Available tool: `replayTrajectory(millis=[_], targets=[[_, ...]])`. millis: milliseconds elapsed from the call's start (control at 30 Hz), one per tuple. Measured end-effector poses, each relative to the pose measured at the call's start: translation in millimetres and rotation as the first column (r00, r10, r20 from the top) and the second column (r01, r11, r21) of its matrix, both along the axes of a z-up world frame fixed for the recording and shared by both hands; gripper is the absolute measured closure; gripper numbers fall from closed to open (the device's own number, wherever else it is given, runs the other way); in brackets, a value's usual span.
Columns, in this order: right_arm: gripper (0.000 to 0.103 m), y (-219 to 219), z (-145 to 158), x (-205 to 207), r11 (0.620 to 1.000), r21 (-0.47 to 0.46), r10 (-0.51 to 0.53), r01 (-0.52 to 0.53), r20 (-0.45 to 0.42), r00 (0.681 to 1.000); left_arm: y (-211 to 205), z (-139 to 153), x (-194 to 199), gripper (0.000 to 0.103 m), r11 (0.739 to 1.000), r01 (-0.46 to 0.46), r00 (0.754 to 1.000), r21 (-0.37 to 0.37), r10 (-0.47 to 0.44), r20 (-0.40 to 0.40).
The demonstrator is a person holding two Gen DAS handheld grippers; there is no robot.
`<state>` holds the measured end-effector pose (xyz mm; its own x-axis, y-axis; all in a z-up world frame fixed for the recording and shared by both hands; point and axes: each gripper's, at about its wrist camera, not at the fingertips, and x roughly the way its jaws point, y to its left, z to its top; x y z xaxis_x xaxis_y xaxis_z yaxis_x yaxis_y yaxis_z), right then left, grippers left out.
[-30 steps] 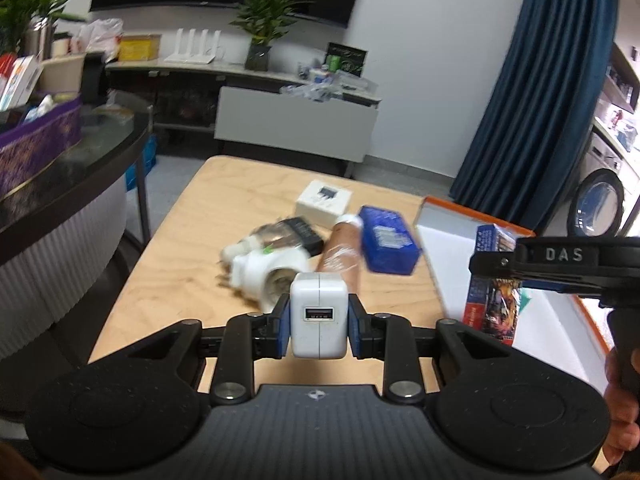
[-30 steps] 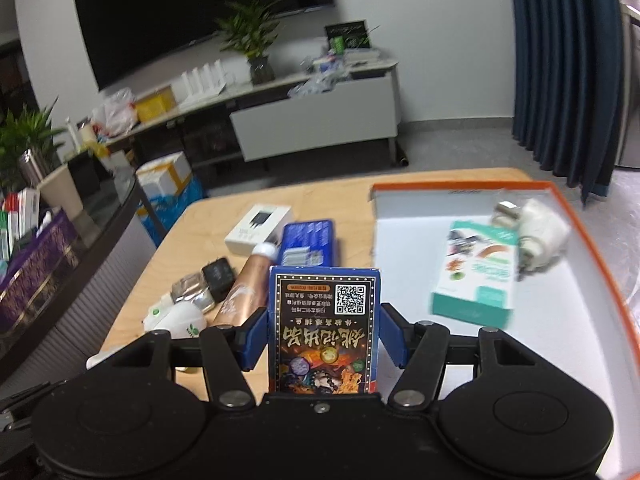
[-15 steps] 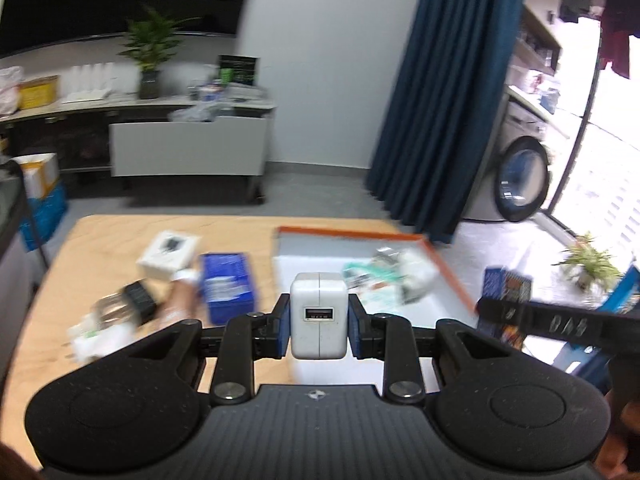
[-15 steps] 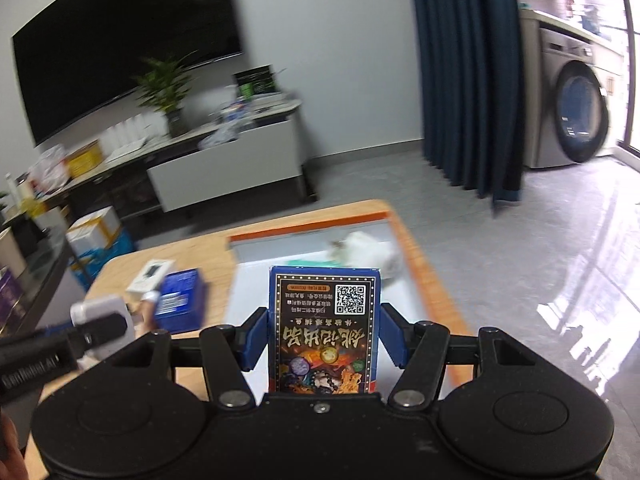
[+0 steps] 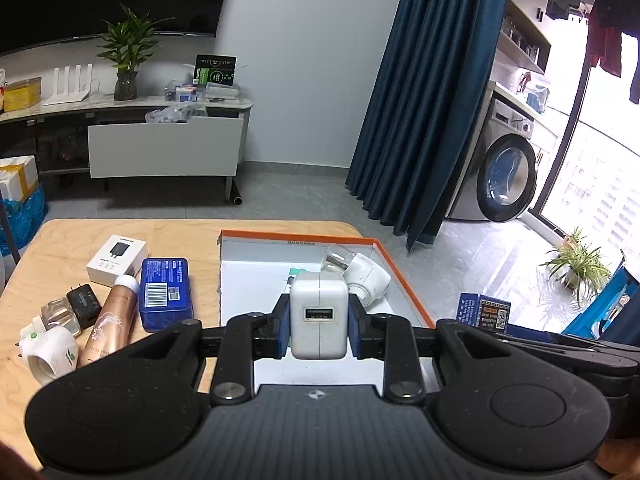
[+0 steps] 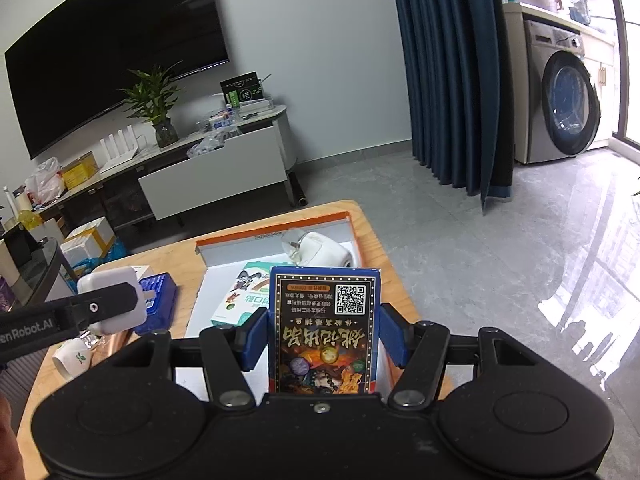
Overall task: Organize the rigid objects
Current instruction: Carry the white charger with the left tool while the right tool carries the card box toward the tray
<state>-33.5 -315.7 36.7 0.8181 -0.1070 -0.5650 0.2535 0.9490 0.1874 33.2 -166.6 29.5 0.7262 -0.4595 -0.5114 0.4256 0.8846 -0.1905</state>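
Orange-rimmed tray (image 5: 404,276) on wooden table (image 5: 64,240), grey tiled floor (image 5: 304,196).

Two fisheye views, each mounted just behind a handheld gripper, look forward and downward along its fingers. The left wrist view faces the wooden table (image 5: 120,236) straight on, with the orange-edged tray (image 5: 404,276) near centre. The right wrist view sits further right, angled slightly left across that tray (image 6: 354,232). Both share the table, the tray, the far blue curtain (image 5: 424,120) and the washing machine (image 6: 568,92).
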Motion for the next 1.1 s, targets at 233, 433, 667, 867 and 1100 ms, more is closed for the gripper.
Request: replayTrajectory(millis=[233,433,667,867,1100], targets=[[0.032,5,-3,5,1.0,-0.009,0.013,-0.013,-0.004,1.0,-3,5,2,0.074,1.0,0.005,1.0,0.015,-0.005,0.014],[0.032,7,0,9,0.999,-0.021,0.024,-0.024,0.0,1.0,-5,3,-1,0.074,1.0,0.018,1.0,0.01,-0.018,0.005],[0.032,10,3,8,0.999,-0.028,0.027,-0.026,0.006,1.0,-3,4,-4,0.074,1.0,0.014,1.0,0.001,-0.014,0.004],[0.032,13,9,10,0.999,-0.037,0.034,-0.033,0.016,0.999,-1,7,-7,0.074,1.0,0.002,1.0,-0.01,-0.002,0.002],[0.032,16,13,7,0.998,-0.039,0.042,-0.041,0.024,0.999,-2,8,-7,0.074,1.0,0.011,1.0,-0.011,-0.011,-0.003]])
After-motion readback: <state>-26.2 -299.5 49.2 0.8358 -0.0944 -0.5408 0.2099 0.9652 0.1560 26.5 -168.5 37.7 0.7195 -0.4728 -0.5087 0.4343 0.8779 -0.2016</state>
